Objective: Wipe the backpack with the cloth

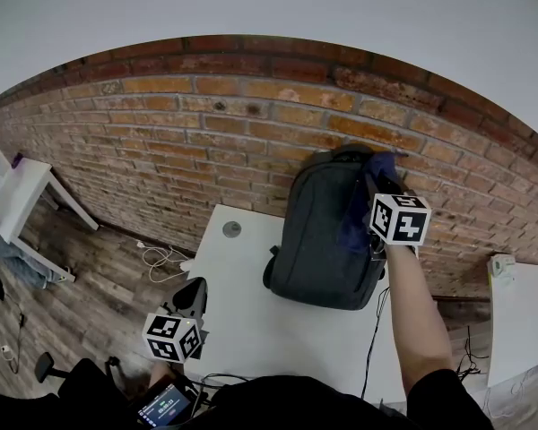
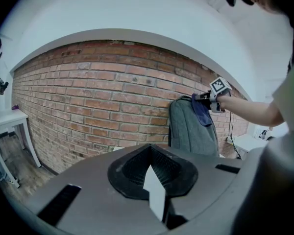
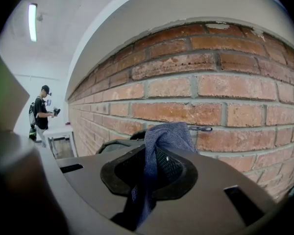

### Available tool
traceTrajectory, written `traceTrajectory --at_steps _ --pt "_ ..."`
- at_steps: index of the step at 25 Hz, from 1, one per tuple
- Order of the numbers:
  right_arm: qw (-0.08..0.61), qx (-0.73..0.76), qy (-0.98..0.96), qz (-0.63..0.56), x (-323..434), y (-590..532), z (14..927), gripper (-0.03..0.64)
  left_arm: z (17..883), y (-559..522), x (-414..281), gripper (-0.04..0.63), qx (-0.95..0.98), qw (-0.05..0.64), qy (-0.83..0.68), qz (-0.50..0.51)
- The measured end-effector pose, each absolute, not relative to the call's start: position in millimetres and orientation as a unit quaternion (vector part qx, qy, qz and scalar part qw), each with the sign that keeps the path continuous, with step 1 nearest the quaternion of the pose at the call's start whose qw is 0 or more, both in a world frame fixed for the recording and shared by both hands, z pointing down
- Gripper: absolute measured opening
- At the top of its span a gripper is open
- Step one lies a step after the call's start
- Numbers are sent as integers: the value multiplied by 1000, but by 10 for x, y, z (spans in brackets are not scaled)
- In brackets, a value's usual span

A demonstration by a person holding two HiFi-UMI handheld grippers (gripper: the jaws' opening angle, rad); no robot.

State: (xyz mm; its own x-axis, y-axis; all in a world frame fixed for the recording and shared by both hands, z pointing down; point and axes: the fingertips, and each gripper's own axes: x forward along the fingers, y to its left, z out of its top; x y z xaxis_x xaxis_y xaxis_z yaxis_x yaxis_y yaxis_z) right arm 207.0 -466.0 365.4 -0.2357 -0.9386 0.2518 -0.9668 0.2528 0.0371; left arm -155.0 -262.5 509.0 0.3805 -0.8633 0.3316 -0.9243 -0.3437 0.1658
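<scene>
A dark grey backpack (image 1: 323, 236) stands upright on the white table (image 1: 251, 321), leaning on the brick wall. My right gripper (image 1: 377, 183) is at the backpack's upper right edge, shut on a blue cloth (image 1: 360, 211) that hangs down against the bag. In the right gripper view the cloth (image 3: 162, 140) bunches up out of the right gripper (image 3: 148, 180), with the backpack's top (image 3: 116, 145) just beyond. My left gripper (image 1: 191, 301) is low at the table's left front edge, apart from the bag. In the left gripper view the left gripper (image 2: 155, 192) looks shut with nothing in it, and the backpack (image 2: 190, 131) is far off.
A brick wall (image 1: 206, 141) runs behind the table. A small round disc (image 1: 232, 229) lies at the table's back left. Cables (image 1: 161, 258) lie on the wooden floor. Other white tables stand at left (image 1: 18, 195) and right (image 1: 520, 312). A person (image 3: 40, 114) stands far off.
</scene>
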Motion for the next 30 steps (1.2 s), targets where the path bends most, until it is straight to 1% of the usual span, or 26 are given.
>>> traceTrajectory --at_steps 13,17,30 --pt "112 585 -796 107 1945 -4453 3970 48 5106 -2584 -1578 -3 814 167 -548 89" --pt "127 579 -799 96 1900 -4342 4077 48 5113 -2576 -1581 -3 814 169 -548 88" --pt "160 554 -809 112 1696 -3944 4555 48 5100 -2578 -1537 -3 820 167 -541 88"
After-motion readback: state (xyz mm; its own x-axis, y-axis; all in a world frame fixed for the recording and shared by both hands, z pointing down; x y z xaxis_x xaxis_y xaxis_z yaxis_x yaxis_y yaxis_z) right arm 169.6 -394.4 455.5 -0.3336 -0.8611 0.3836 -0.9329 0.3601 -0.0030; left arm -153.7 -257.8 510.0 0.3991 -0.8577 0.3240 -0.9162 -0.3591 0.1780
